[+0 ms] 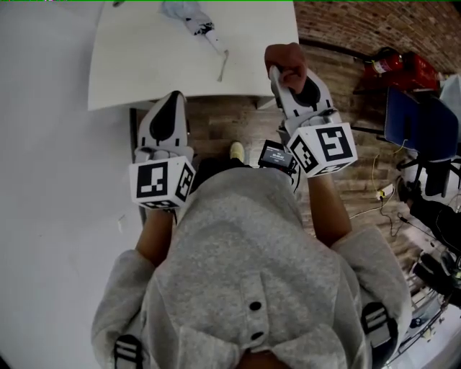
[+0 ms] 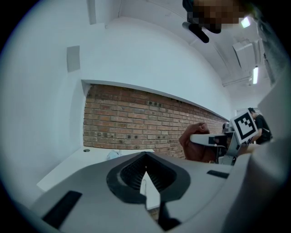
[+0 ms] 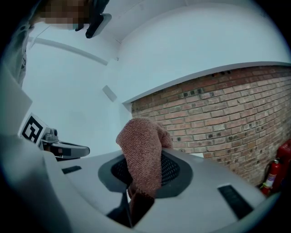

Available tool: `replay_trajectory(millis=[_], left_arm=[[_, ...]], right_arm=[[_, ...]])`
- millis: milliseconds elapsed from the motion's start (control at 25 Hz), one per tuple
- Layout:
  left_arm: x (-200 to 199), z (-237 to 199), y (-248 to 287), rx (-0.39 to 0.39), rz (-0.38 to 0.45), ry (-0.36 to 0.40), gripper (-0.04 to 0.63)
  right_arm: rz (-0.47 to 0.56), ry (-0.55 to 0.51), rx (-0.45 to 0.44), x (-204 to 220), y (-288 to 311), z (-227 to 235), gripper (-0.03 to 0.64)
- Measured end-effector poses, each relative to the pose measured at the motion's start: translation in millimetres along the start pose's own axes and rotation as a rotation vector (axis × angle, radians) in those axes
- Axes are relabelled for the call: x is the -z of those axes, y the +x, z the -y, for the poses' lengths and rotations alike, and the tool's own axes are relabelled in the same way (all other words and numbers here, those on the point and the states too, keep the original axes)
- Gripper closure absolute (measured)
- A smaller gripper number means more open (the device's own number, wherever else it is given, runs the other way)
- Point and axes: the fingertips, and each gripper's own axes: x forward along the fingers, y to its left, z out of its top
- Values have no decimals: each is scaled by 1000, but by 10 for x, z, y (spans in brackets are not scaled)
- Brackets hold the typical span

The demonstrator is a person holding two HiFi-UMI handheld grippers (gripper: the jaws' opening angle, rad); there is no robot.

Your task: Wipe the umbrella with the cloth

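one umbrella lies diagonally, thin end toward the table's near edge.

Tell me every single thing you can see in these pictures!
table: one, white, in front of the person, against the white wall
umbrella: one, pale blue-grey, folded, lying at the far side of the table
cloth: one, reddish-brown, pinched in the right gripper, off the table
brick wall: one, red-brown, behind the table
fire extinguisher: one, red, at the foot of the brick wall on the right
floor: wooden, brown, under the table's near edge
hoodie: one, grey, on the person
left gripper: one, grey and white, jaws shut, nothing in them, near the table's edge
right gripper: one, grey and white, jaws shut on the cloth
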Motion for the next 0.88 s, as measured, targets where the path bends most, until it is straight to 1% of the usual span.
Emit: replay_trajectory(millis=[280, 400, 560, 760, 880], left_arm=[[-26, -104, 56, -5, 4, 10, 581], [-47, -183, 160, 7, -13, 12, 581], [-118, -386, 458, 36, -22, 6, 581], [-171, -801, 902, 55, -40, -17, 581], [-205, -976, 1183, 75, -60, -25, 581]], right_arm=[[-13, -29, -25, 2, 143, -86, 517], [-22, -32, -24, -45, 280, -94, 517], [-33, -62, -12, -130, 657, -47, 517], [-62, -77, 6, -161, 1226, 6, 517], [-79, -79, 14, -184, 1535, 61, 517]])
